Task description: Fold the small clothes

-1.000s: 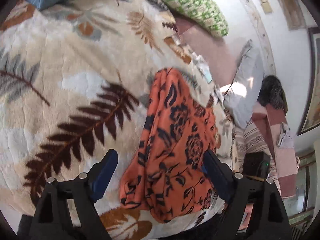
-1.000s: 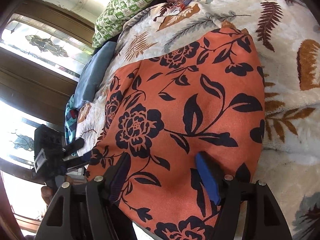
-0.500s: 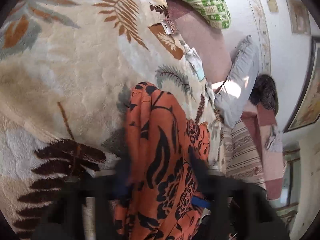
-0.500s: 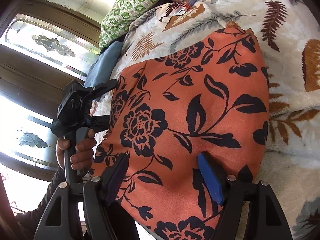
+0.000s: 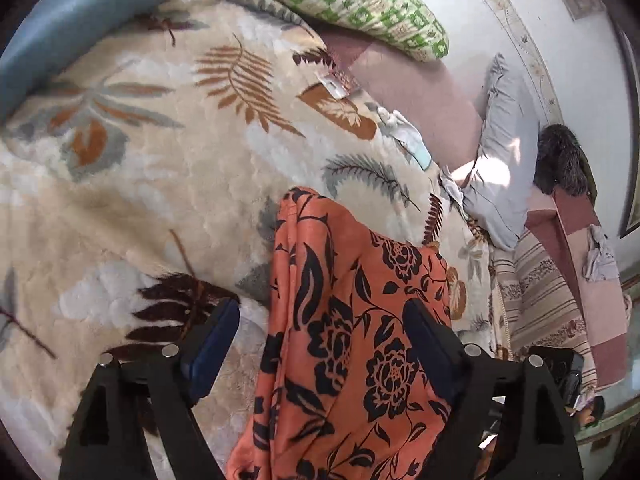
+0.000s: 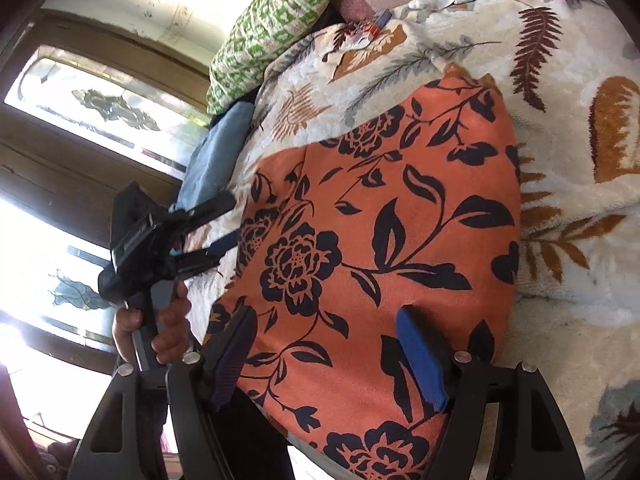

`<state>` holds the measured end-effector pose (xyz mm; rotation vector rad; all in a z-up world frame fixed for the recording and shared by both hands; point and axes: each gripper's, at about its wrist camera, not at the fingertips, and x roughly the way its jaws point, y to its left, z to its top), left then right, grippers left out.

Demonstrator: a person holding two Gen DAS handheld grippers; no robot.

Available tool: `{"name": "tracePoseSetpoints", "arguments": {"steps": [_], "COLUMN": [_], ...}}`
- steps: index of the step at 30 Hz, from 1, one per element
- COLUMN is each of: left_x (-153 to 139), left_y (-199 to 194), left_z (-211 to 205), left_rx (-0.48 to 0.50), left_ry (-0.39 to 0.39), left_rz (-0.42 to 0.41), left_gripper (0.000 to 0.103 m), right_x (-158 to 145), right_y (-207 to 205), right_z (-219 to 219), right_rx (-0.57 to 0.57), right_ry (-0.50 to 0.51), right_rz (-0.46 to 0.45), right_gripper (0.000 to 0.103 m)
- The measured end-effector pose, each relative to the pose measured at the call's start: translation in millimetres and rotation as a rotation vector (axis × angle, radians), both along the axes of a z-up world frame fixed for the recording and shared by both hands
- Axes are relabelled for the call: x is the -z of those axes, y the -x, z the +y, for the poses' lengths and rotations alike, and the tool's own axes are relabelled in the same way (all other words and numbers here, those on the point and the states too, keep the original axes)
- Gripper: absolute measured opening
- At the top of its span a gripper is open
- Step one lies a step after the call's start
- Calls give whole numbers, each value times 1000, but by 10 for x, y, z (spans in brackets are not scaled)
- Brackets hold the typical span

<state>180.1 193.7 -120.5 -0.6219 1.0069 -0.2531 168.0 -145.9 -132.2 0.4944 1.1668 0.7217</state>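
Orange floral garment [image 5: 352, 340] is seen spread on a leaf-print blanket [image 5: 140, 184], lying btwn & beneath both tongs. Left tongs [image 5: 320, 344], jaws just reopened, are held wide, pads off the cloth. Right tongs [image 6: 328, 356] are held wide over it, nothing gripped.

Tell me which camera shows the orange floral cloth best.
The right wrist view: the orange floral cloth spreads broad and flat across the leaf-print blanket, nearly all visible. The left wrist view shows it edge-on, as a narrow bunched strip.
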Motion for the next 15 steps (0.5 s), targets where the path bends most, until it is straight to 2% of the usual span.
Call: {"name": "tracePoseSetpoints", "arguments": {"steps": [4,7,9,15], "left_x": [-186,-205,-180,-172], "left_y": [296,453,511,554], "left_z": [-36,-107,-141,-208], "left_rx": [-27,-16,-5,8], "left_ry": [-179,-288,-323,-361], "left_rz": [-25,-42,-40,-42], "left_gripper": [84,84,84,84], "right_x": [-144,-131,-73,123], "right_y": [106,113,102,80], "right_z": [-309,-527,-630,-707], "right_rx": [93,163,199,219], "right_ry": [5,38,50,64], "right_rz": [-57,-43,-12,46], "right_gripper": [76,77,77,77]}}
